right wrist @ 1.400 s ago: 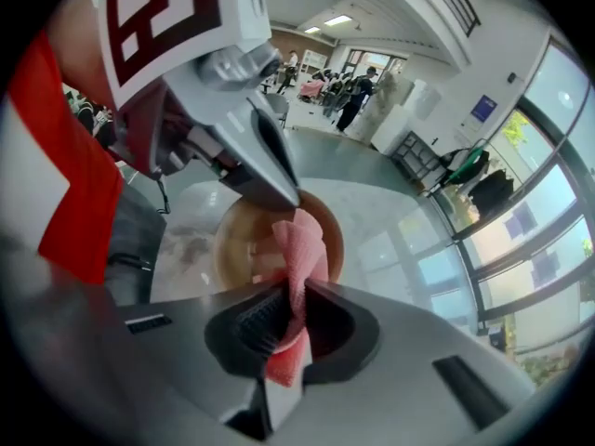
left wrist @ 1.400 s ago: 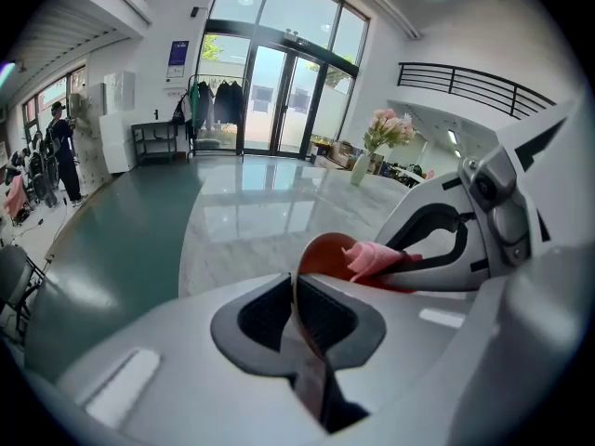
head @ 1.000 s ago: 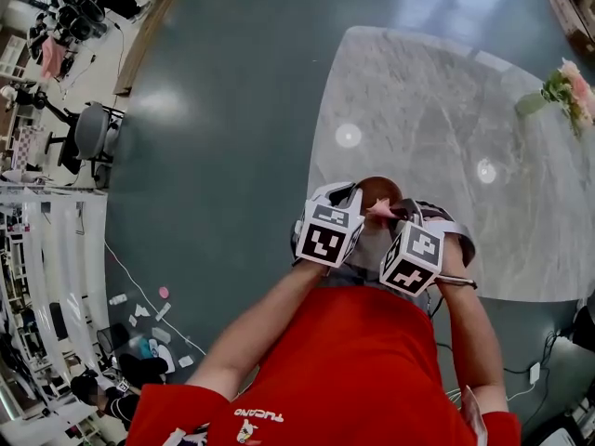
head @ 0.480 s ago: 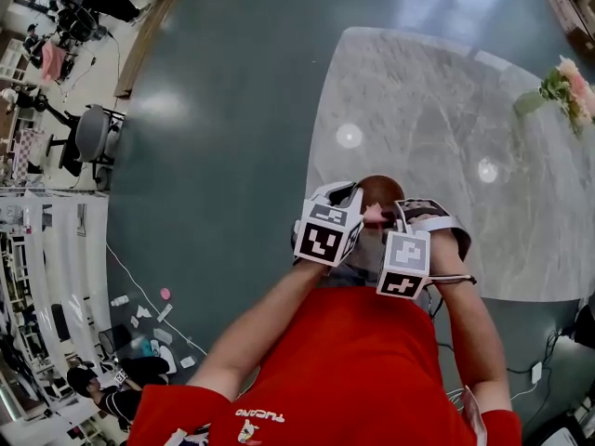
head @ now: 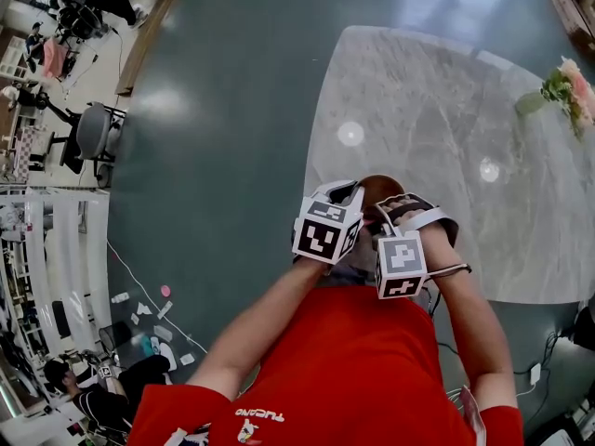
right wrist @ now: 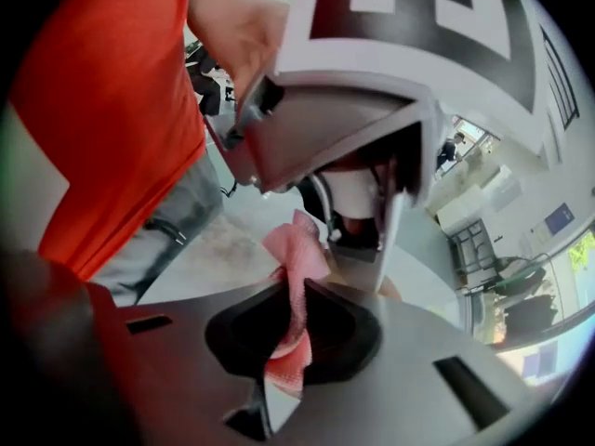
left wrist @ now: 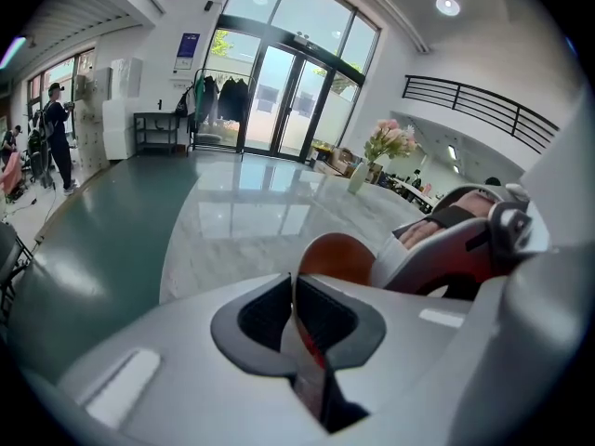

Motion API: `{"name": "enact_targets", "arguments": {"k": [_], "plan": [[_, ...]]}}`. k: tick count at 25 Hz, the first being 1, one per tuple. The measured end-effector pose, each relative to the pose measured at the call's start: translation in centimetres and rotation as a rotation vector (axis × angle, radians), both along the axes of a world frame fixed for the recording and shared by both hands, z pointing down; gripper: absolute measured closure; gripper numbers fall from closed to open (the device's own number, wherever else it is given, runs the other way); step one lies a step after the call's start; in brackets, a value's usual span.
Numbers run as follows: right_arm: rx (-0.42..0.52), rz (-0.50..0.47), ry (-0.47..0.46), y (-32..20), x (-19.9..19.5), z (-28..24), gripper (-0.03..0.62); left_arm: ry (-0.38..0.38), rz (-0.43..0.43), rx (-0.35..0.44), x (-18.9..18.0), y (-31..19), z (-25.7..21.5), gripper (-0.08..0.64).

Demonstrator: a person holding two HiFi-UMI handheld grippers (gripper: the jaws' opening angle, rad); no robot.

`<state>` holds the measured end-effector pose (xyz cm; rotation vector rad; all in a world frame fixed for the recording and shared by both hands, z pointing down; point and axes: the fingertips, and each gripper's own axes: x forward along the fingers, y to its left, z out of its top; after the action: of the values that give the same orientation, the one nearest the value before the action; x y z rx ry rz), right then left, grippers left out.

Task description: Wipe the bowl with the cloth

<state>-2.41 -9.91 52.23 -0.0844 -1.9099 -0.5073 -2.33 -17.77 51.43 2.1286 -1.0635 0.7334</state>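
A brown bowl [head: 375,189] is held up over the near edge of the marble table, between my two grippers. My left gripper [left wrist: 294,297] is shut on the bowl's rim; the bowl's rounded side [left wrist: 339,256] rises just past its jaws. My right gripper [right wrist: 296,309] is shut on a pink cloth [right wrist: 297,254], whose free end sticks up toward the left gripper's body [right wrist: 353,128]. In the head view the marker cubes of the left gripper [head: 325,230] and the right gripper [head: 402,263] sit close together and hide the cloth and most of the bowl.
The grey marble table [head: 446,100] stretches ahead, with a vase of pink flowers [head: 569,86] at its far right. Dark green floor lies to the left. A chair [head: 88,133] and people stand far off at the left.
The right gripper has swung left and nearer to the body, its cube turning. The pink cloth tip seen at the bowl earlier is now hidden in the head view. The left gripper has hardly moved.
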Motion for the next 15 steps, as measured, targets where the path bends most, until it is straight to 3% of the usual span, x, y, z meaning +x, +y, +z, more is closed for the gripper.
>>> {"name": "enact_targets", "arguments": {"k": [2, 7, 12, 15], "plan": [[0.052, 0.02, 0.011, -1.2, 0.4, 0.1, 0.57, 0.011, -0.004, -0.009, 0.3, 0.1, 0.1, 0.54], [0.069, 0.046, 0.0, -2.1, 0.5, 0.0, 0.571, 0.017, -0.012, -0.018, 0.4, 0.1, 0.0, 0.54], [0.148, 0.155, 0.008, -4.4, 1.2, 0.3, 0.571, 0.015, -0.017, -0.027, 0.4, 0.1, 0.1, 0.541], [0.173, 0.173, -0.003, -4.8, 1.2, 0.2, 0.571, 0.016, -0.018, -0.031, 0.4, 0.1, 0.2, 0.541]]}}
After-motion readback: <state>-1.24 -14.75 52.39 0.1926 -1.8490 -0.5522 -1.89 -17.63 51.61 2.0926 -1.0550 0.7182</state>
